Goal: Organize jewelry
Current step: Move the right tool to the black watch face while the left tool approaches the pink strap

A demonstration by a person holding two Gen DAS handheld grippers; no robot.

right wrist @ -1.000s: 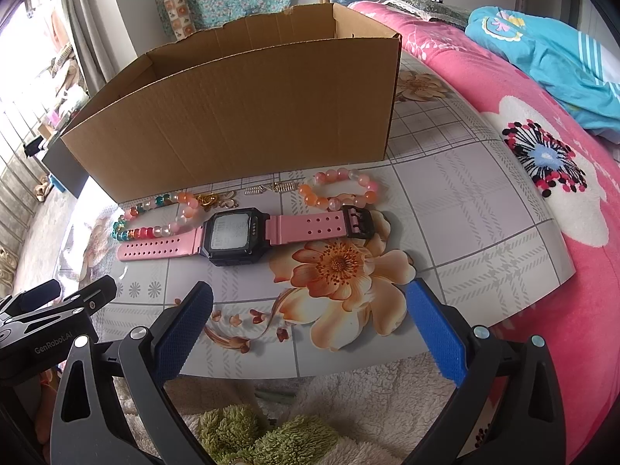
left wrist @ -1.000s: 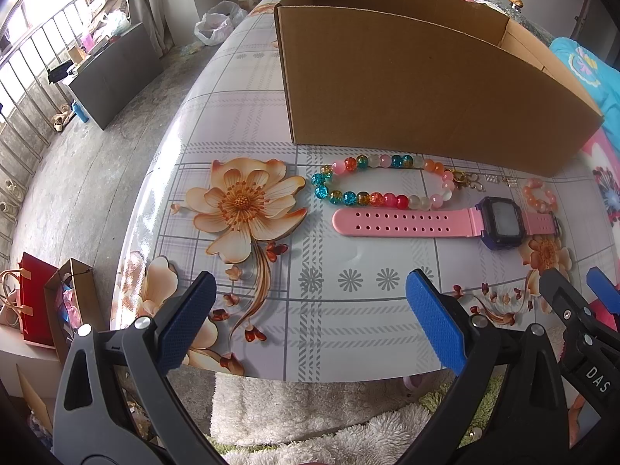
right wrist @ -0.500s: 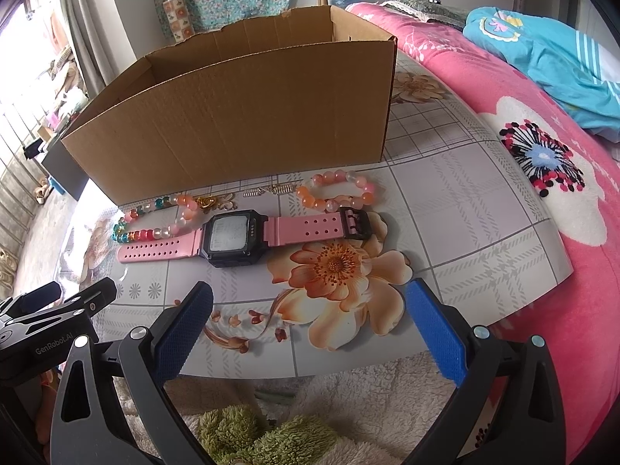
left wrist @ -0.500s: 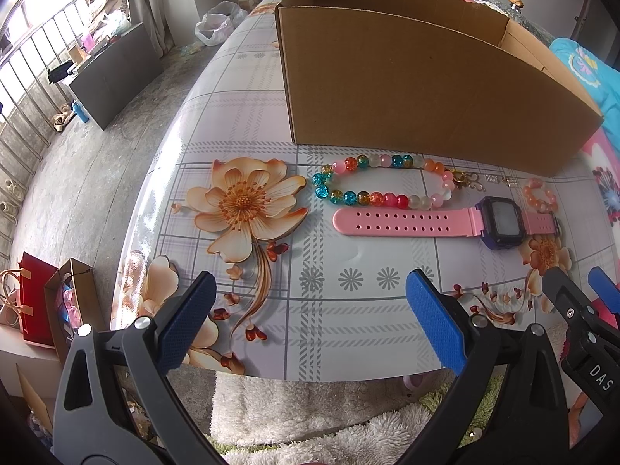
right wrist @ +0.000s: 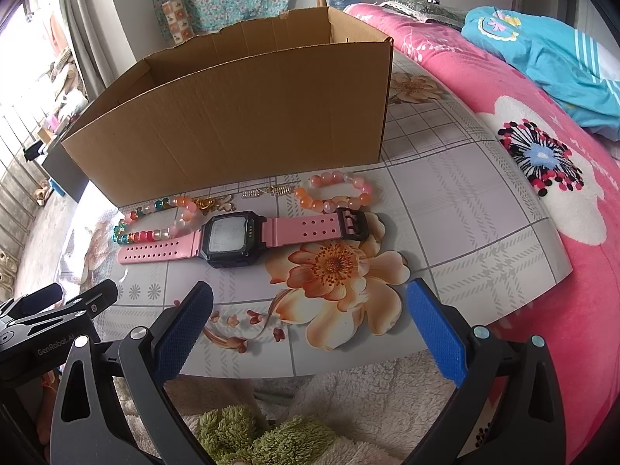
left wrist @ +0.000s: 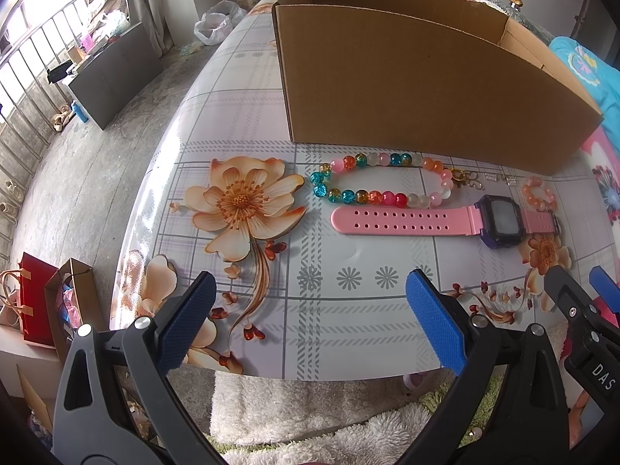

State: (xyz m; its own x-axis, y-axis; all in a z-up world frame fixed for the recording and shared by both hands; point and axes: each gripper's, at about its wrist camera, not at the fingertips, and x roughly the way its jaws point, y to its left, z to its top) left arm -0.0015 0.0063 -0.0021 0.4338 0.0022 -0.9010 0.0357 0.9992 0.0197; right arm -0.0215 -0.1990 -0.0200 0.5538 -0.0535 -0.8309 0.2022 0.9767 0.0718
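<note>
On the floral-print glossy tabletop [left wrist: 240,124], just in front of the open brown cardboard box [left wrist: 422,89], all the jewelry lies in a loose row. Nearest the box's front wall: a multicoloured glass-bead bracelet [left wrist: 372,184] with a small gold clasp [left wrist: 463,178], a few tiny silver spring-like pieces [right wrist: 267,192], and a smaller bracelet of orange-pink beads [right wrist: 335,193]. Just on the near side of these, farther from the box, a pink-strapped digital watch with a dark square case [right wrist: 230,238] lies flat, strap extended both ways; whether it touches the bead bracelets cannot be judged.

Left wrist view: shows the table's left edge, concrete floor beyond it, a red paper bag [left wrist: 33,302] below. Orange-pink bracelet is only partly seen at far right. Right wrist view: shows the box's right end, the table's right corner, a pink floral blanket [right wrist: 542,178] beside it, and the watch face clearly.

Left gripper [left wrist: 310,323]: blue pads spread wide, holding nothing, over the near table edge. Right gripper [right wrist: 310,327]: likewise spread and empty, facing the printed orange flower [right wrist: 337,271] near the watch. Each gripper's tip appears in the other's view.

Open tabletop lies between the watch and the near edge; white fluffy fabric [left wrist: 294,407] lies below that edge.
</note>
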